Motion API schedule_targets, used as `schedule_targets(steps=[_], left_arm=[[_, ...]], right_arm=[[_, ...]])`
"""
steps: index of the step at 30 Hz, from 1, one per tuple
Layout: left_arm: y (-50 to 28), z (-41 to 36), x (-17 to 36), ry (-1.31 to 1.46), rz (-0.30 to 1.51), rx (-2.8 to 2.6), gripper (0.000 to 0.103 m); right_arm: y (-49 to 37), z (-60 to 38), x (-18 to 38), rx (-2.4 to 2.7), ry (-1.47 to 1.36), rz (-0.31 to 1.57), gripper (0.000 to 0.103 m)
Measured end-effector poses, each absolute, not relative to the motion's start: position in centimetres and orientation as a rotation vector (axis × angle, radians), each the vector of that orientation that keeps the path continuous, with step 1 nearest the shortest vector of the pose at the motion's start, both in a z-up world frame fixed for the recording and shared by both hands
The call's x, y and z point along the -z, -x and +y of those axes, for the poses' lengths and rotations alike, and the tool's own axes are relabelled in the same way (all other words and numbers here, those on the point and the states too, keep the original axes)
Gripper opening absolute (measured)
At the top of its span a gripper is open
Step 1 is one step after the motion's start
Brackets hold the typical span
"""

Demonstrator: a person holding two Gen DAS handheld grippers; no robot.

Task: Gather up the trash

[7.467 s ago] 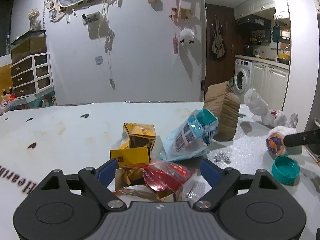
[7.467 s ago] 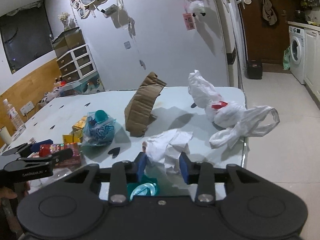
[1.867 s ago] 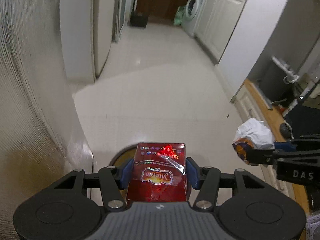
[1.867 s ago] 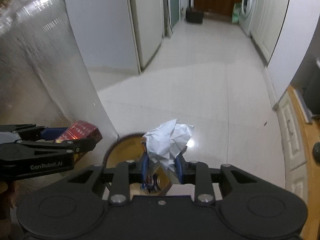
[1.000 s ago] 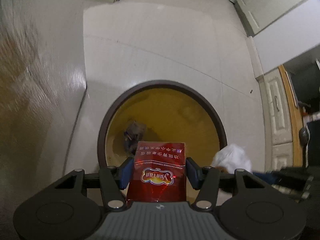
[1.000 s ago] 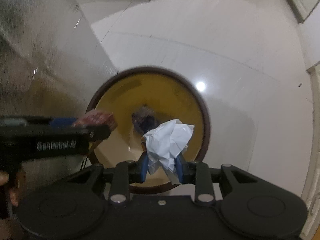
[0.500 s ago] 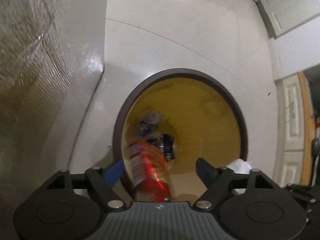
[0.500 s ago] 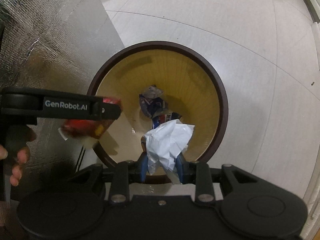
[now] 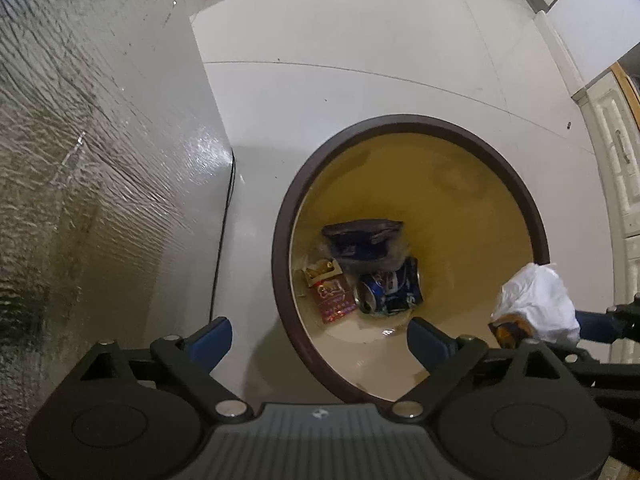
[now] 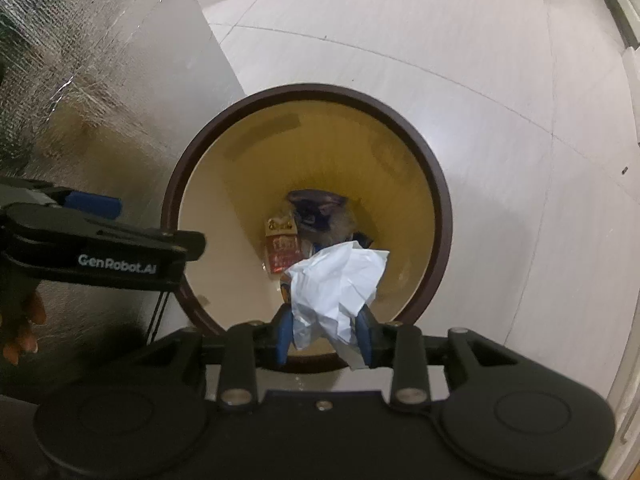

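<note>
Trash bin (image 10: 436, 196) sits under my grippers: left gripper (image 9: 318, 336) opening, empty; right gripper (image 10: 324, 334) loosening around crumpled white paper (image 10: 340, 284).

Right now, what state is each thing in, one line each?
Left gripper: fingers wide and opening, nothing between them.
Right gripper: fingers opening, white crumpled paper between them, above the bin.
Bin: open, upright.
Red packet: lying on bin bottom.
Blue can: crushed, on bin bottom.
</note>
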State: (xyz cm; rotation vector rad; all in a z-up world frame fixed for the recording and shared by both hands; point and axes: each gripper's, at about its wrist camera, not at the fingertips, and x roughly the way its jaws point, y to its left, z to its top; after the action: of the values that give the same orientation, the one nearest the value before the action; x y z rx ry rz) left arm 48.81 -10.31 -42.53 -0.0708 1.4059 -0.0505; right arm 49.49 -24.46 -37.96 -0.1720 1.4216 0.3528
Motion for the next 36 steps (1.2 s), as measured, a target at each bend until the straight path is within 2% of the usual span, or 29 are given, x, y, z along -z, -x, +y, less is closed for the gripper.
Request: schedule_targets(steps=[5,12,18,24,29,34,36], left_arm=[[-49.0,-10.5,42.8,0.072,1.409,0.049,0.098],[-49.3,-10.4,42.7,0.051,1.420,0.055,0.101],[-49.0,-10.4,42.3,0.023,1.424,0.065,0.103],[-48.6,-10.6,41.4,-0.009,1.423,0.087,0.103],[-48.2,-10.8,40.0,-0.035,1.415,0.108,0.103],[-47.4,-10.6,38.7,-0.043,1.402,0.110,0.103],[-47.1,-10.4,38.2,-0.050,1.391,0.105,0.103]], right_arm=[[-49.5,-24.7,38.0,-0.368,0.152,1.426,0.049],[-49.1,-24.5,38.5,-0.385,0.165,1.461,0.050],[-49.0,-25.0,38.4,-0.357,0.162,1.464,0.056],[-48.9,-26.0,37.5,-0.323,0.131,1.442,0.071],[-48.3,-27.3,36.5,-0.286,0.067,1.404,0.091],[-47.4,-28.3,35.9,-0.255,0.069,1.382,0.103],[-47.1,-28.8,35.5,-0.234,0.062,1.370,0.103]])
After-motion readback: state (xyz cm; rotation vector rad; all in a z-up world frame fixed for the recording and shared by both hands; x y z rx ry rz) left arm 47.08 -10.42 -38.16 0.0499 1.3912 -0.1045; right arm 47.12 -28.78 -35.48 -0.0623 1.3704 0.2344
